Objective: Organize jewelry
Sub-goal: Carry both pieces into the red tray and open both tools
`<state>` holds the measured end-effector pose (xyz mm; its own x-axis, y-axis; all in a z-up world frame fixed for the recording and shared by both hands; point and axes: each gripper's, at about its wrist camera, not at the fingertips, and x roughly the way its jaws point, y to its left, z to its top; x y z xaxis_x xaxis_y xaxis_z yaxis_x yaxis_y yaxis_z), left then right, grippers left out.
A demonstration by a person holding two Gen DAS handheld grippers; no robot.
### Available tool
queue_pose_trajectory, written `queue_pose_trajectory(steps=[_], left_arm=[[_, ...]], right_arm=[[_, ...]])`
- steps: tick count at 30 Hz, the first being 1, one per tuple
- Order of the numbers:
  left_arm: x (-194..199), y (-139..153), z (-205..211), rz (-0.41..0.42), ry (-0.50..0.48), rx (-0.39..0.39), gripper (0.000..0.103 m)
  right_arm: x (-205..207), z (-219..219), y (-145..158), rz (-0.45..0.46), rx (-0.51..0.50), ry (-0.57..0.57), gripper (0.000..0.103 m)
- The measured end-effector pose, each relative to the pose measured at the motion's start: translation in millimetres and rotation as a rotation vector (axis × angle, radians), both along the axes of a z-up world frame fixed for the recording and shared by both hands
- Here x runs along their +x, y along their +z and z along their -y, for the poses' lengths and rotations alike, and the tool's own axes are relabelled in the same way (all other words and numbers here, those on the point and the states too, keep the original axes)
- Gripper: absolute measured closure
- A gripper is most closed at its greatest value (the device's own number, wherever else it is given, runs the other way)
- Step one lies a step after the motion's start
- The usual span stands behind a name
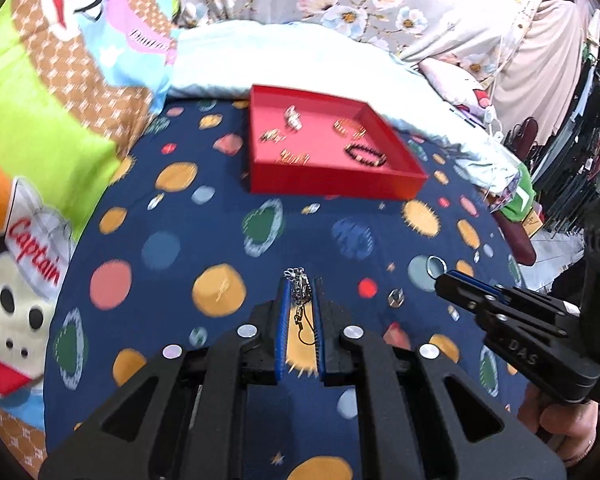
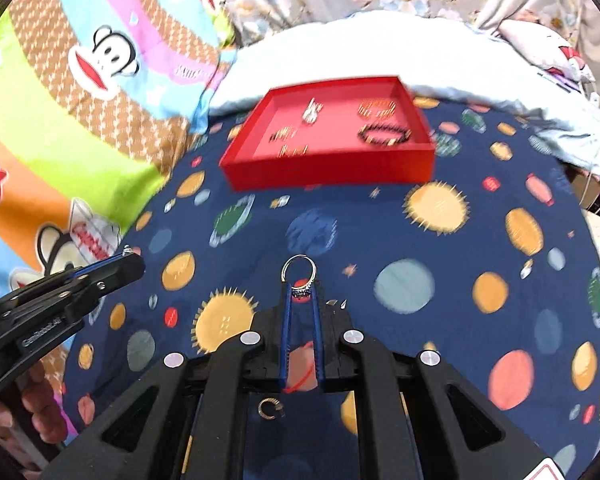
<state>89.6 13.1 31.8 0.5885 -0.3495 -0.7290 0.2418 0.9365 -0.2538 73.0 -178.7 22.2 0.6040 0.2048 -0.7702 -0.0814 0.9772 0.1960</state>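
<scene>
Holding a small silver chain charm [image 1: 300, 286], the left tongs [image 1: 300, 280] are clamped; the right tongs [image 2: 300, 290] grip a silver ring [image 2: 298, 270]. The shallow red tray [image 2: 328, 174] lies straight ahead on the planet-print bedsheet [image 2: 440, 280], nearly equally far from both.

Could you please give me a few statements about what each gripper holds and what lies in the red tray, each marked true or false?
1. The right gripper is shut on a silver ring. True.
2. The left gripper is open with nothing between its fingers. False: it is shut on a silver chain piece whose black cord hangs between the pads.
3. The red tray holds a dark beaded bracelet. True.
4. The tray sits on a bare wooden table. False: it rests on a navy planet-print sheet.
5. A small gold open ring lies on the sheet below the right gripper. True.
</scene>
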Motion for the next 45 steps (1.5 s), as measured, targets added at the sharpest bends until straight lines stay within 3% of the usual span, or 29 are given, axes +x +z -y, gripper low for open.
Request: queue_pose_trajectory(steps=[8, 14, 21, 27, 31, 36, 40, 45], left_arm=[[49.9, 35.2, 32.4, 0.098, -0.028, -0.026, 0.093], [109.1, 46.0, 55.0, 0.148, -0.029, -0.024, 0.093], [179.0, 28.2, 73.7, 0.111, -0.029, -0.034, 0.093], [221.4, -4.5, 83.0, 0.05, -0.015, -0.023, 0.093], [233.2, -19.1, 88.3, 0.034, -0.007, -0.005, 0.092], [232.3, -19.9, 82.0, 0.028, 0.032, 0.014, 0.072], [214.4, -4.8, 70.5, 0.052, 0.045, 0.015, 0.069], [169.5, 14.9, 46.8, 0.066, 0.072, -0.007, 0.066]], right_arm=[[37.9, 30.2, 33.0, 0.084, 0.014, -0.022, 0.094], [98.2, 46.3, 33.4, 0.089, 0.04, -0.032, 0.094], [172.1, 40.5, 7.0, 0.036, 0.046, -0.003, 0.094], [207.4, 33.1, -21.4, -0.015, 0.036, 0.018, 0.094], [222.0, 31.3, -34.5, -0.028, 0.033, 0.018, 0.094], [221.2, 40.1, -28.1, 0.0, 0.043, -0.019, 0.082], [198.9, 48.9, -4.2, 0.049, 0.046, -0.041, 0.079], [146.5, 57.3, 21.2, 0.095, 0.029, -0.071, 0.068]])
